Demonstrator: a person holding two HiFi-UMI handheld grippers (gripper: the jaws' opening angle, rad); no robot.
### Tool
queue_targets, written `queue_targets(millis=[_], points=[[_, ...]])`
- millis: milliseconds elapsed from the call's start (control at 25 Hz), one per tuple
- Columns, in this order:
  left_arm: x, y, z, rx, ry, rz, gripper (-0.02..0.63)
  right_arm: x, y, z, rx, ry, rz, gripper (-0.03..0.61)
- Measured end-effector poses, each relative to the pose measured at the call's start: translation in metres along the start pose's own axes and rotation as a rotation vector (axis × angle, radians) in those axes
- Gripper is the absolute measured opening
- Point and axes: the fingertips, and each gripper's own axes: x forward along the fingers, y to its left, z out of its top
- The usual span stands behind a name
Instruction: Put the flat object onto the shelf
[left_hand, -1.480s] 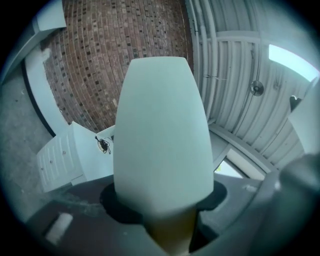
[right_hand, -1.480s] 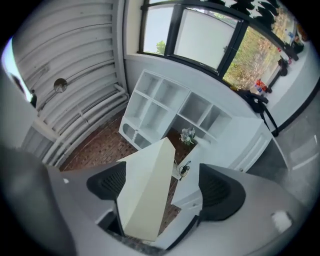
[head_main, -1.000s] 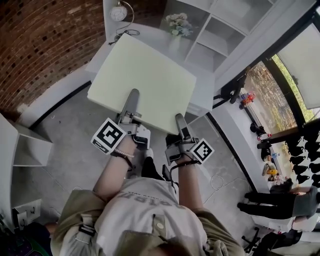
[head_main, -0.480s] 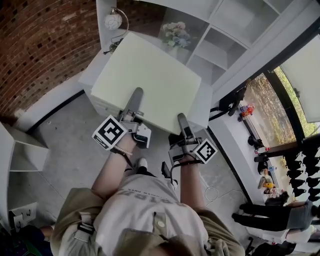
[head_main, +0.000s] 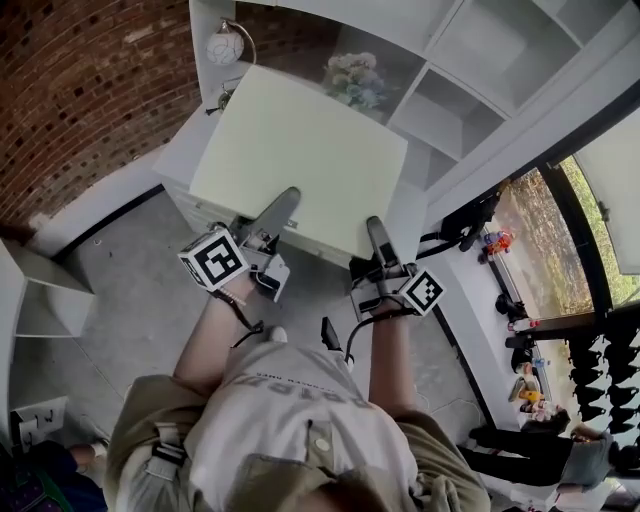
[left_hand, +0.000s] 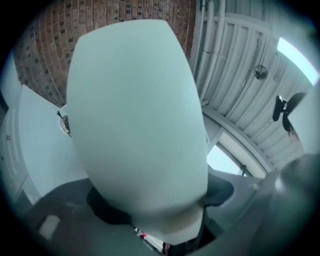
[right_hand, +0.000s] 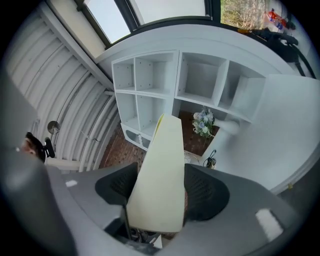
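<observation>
So the board (head_main: 300, 150) was out in front of the person, lying roughly level over the low white cabinet (head_main: 183, 150) next to the brick wall (head_main: 80, 90). Couldn't tell from the head view whether it was actually resting on the cabinet or just hanging above it. Both grippers were at its near edge, left gripper (head_main: 283, 203) toward the left corner and right gripper (head_main: 374, 232) toward the right one. The right one had just been closing its jaws. In its own view the dark pads (right_hand: 205, 192) sat tight against both faces of the board, so that side was a proper clamp. The left one had just been opening up. The board was between its jaws but twisted, with its wide face filling most of the left gripper view, and the jaws stood spread wide around it rather than pinching it. The shelf (head_main: 480, 50), the white one with all the cubbies, was beyond the board's far edge and off to the right. The flowers (head_main: 357, 80) were just past that far edge.
</observation>
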Motion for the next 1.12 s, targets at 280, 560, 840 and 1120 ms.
queue_targets(millis=[280,560,840,1120], points=[[0.012,0.016,-0.008,0.019,0.144,-0.066,0.391,0.028,-0.007,0.026,-0.035,0.036,0.01,0.298],[0.037,0.028,0.011,0.007,0.198,-0.126,0.391,0.051,-0.011,0.038,-0.058,0.0,-0.001,0.298],[0.077,0.047,0.04,-0.022,0.257,-0.203,0.387,0.088,-0.007,0.058,-0.128,-0.044,-0.006,0.296],[0.127,0.055,0.078,-0.036,0.327,-0.304,0.376,0.129,-0.002,0.082,-0.165,-0.121,-0.036,0.296]])
